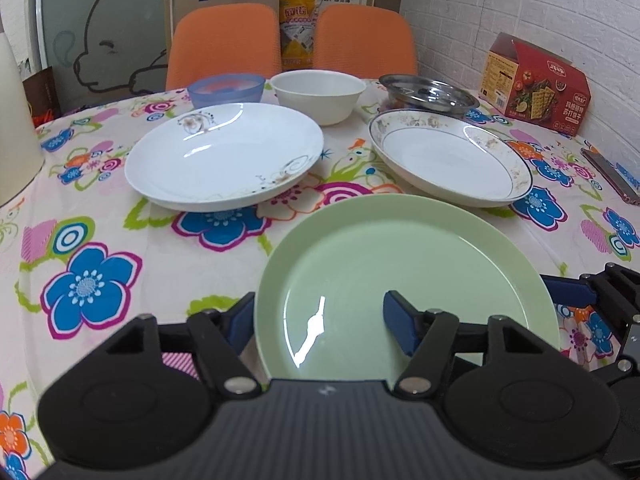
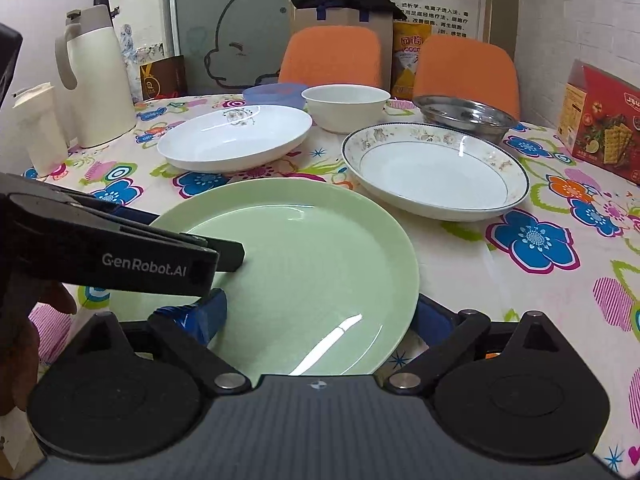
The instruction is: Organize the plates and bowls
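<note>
A pale green plate lies nearest on the flowered tablecloth. My left gripper is open across its left rim, one finger over the plate and the other hidden past the edge. My right gripper is open across the right rim in the same way. Behind lie a white plate with a small flower motif and a plate with a patterned rim. Farther back stand a blue bowl, a white bowl and a steel dish.
A red cracker box stands at the right by the brick wall. A cream thermos jug and a white container are at the left. Two orange chairs sit behind the table. A hand holds the left gripper.
</note>
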Demonstrator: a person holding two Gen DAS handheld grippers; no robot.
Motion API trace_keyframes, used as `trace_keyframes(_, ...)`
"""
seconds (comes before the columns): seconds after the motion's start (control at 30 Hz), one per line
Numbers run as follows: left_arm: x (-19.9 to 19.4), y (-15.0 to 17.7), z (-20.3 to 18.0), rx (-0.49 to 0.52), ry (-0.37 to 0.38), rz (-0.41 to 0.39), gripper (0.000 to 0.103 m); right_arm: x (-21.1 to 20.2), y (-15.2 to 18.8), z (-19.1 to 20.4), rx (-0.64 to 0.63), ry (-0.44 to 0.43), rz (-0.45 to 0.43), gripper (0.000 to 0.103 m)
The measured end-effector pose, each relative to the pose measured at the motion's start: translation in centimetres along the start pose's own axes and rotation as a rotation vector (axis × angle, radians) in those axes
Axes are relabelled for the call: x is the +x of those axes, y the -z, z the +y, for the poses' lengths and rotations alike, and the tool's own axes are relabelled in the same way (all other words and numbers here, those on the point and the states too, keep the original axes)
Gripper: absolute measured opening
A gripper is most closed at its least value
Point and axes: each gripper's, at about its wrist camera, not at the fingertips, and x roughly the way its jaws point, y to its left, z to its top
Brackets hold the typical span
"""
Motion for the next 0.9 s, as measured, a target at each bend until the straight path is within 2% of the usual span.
trace_keyframes(0.07,-0.3,0.0,0.3,-0.012,0.023,0.01,0.059,0.0,-0.2,0.6,0.012,0.024,0.002,0.086)
trace_keyframes(0.2,-1.5,0.4,1.8,-0.062,0.021,0.004,0.058,-0.7,-0.5,2.2,0.016,0.002,-0.033,0.086)
trace_keyframes(0.47,-3.9,1.7,8.1,-0.151,-0.128,0.006,0.058,1.5,-1.5,8.5,-0.037,-0.144,-0.023,0.086)
trace_keyframes(0.57,-4.4,2.0,10.4,-0.178,-0.161,0.005,0.058,2.3,-2.1,10.2,-0.045,-0.175,-0.024,0.086)
trace_keyframes(0.73,-3.6,1.9,12.2,-0.197,-0.173,0.011,0.058,3.5,-2.4,11.1,-0.052,-0.169,-0.004,0.086)
trace_keyframes(0.9,-3.1,1.6,11.9,-0.177,-0.166,-0.005,0.058,3.7,-2.4,10.9,-0.051,-0.161,0.001,0.087)
